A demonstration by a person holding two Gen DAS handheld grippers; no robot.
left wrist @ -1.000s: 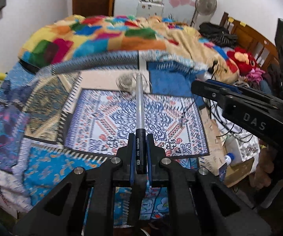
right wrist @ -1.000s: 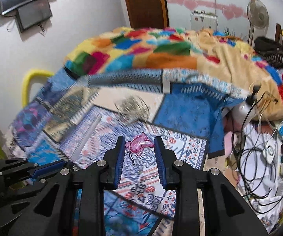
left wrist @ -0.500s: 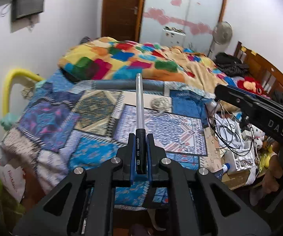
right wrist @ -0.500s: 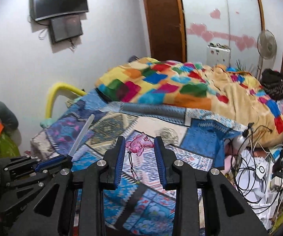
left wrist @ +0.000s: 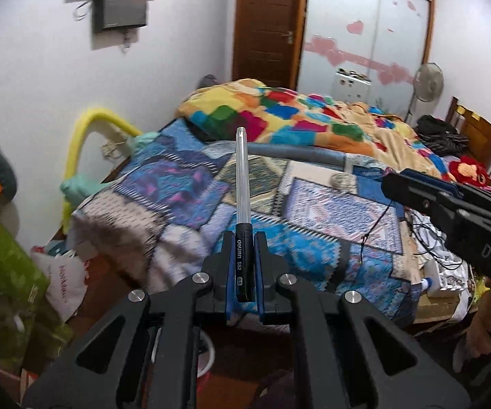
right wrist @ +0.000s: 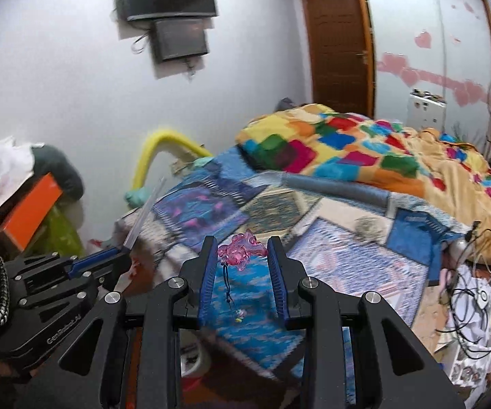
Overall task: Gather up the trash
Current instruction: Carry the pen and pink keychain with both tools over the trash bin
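My left gripper [left wrist: 243, 238] is shut on a pen [left wrist: 242, 184] with a black grip and a clear barrel that points forward over the bed. It also shows in the right wrist view [right wrist: 122, 255] at the left, pen [right wrist: 145, 213] sticking up. My right gripper [right wrist: 243, 242] is shut on a pink translucent charm [right wrist: 240, 250] with a dark cord [right wrist: 228, 289] hanging below. It also shows in the left wrist view [left wrist: 395, 187] at the right. A crumpled clear wrapper [right wrist: 368, 226] lies on the bed; it also shows in the left wrist view [left wrist: 342, 180].
A patchwork bedspread [left wrist: 184, 187] covers the bed, with a bright quilt [right wrist: 347, 146] behind. A white bag [left wrist: 63, 283] and green bag [left wrist: 10, 272] sit on the floor at left. Cables [right wrist: 477, 286] lie at right. A white bin rim [right wrist: 194, 361] shows below the grippers.
Both grippers have pulled back and up from the bed, keeping the pen and the charm, and swung left. The wall, the screens and floor clutter have come into view.
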